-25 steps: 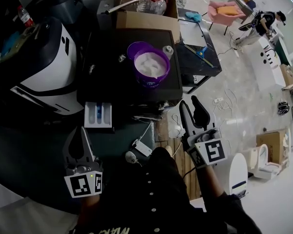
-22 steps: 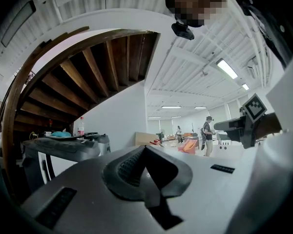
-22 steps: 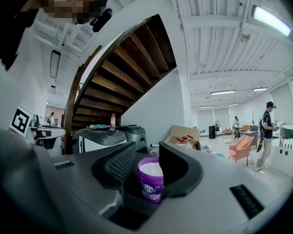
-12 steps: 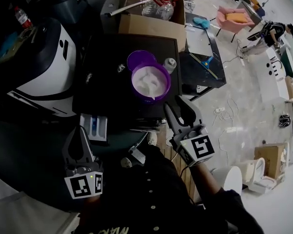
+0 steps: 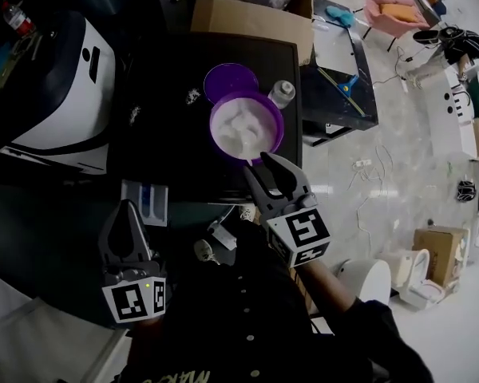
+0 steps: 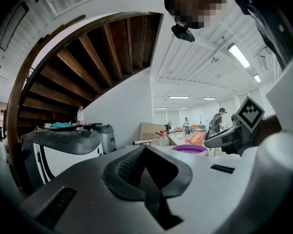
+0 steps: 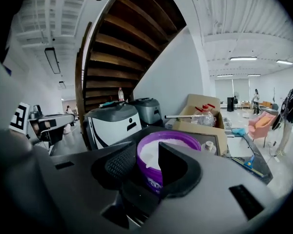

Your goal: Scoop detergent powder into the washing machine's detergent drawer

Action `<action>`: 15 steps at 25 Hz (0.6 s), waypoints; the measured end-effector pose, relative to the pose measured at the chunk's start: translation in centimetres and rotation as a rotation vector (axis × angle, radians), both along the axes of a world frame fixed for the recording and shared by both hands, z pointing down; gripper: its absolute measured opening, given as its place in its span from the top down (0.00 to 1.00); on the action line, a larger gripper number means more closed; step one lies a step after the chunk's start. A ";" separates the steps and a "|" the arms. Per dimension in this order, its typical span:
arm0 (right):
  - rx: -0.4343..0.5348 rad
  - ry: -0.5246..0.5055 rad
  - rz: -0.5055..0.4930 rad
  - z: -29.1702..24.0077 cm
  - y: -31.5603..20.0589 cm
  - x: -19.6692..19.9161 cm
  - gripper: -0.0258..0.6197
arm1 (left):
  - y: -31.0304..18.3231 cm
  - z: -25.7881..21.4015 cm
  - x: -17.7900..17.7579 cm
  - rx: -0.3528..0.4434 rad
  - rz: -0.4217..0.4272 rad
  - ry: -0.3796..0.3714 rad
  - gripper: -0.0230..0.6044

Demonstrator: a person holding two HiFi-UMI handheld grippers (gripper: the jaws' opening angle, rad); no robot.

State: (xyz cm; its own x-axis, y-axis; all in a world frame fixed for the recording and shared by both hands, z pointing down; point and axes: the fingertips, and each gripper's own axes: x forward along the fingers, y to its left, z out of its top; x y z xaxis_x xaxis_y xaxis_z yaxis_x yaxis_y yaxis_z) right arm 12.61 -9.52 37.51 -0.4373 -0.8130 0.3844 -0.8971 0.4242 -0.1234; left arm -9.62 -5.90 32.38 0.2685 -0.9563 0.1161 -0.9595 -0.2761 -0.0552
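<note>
Pale glossy floor runs off to your right, strewn with cables, and a dark stair underside curves overhead in both gripper views. Straight ahead of you stands the washing machine (image 5: pixel 184 146), its top black and flat.

On that top sits the open purple detergent tub (image 5: pixel 215 134), filled nearly to the rim with white powder. Its purple lid (image 5: pixel 228 81) lies flat just behind it, touching or almost touching the rim. A small clear bottle with a white cap (image 5: pixel 281 93) stands beside the lid, toward your right. Behind the machine there is a cardboard box (image 5: pixel 251 20) holding a large plastic bottle.

The detergent drawer (image 5: pixel 144 200) is pulled out from the machine's front at your left, white with a blue compartment inside.

Your right gripper (image 5: pixel 265 167) is just at the near side of the tub. Its fingers are spread and hold nothing. In the right gripper view the tub (image 7: pixel 185 138) shows through the gap between them, a little beyond the tips. Whether a tip touches the tub wall you cannot tell.

Your left gripper (image 5: pixel 126 206) hangs lower at your left, near the drawer's front end but apart from it. Its fingers are pressed together at the tips with nothing between them, as the left gripper view (image 6: pixel 145 150) shows.

A white and dark appliance (image 5: pixel 52 102) stands left of the machine, and a black side tabletop (image 5: pixel 335 50) stands to the right.
</note>
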 end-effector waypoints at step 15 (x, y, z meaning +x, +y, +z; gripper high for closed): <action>-0.091 0.065 0.031 4.1 -1.1 0.5 0.91 | -0.3 3.2 0.2 -0.081 0.008 -0.006 0.95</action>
State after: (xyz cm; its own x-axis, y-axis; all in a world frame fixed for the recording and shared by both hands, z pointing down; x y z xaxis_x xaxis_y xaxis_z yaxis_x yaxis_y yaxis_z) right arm 13.10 -10.66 41.58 -0.3845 -0.7863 0.4836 -0.9169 0.3860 -0.1014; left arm -9.42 -6.20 35.58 0.2756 -0.9414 0.1944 -0.9569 -0.2879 -0.0379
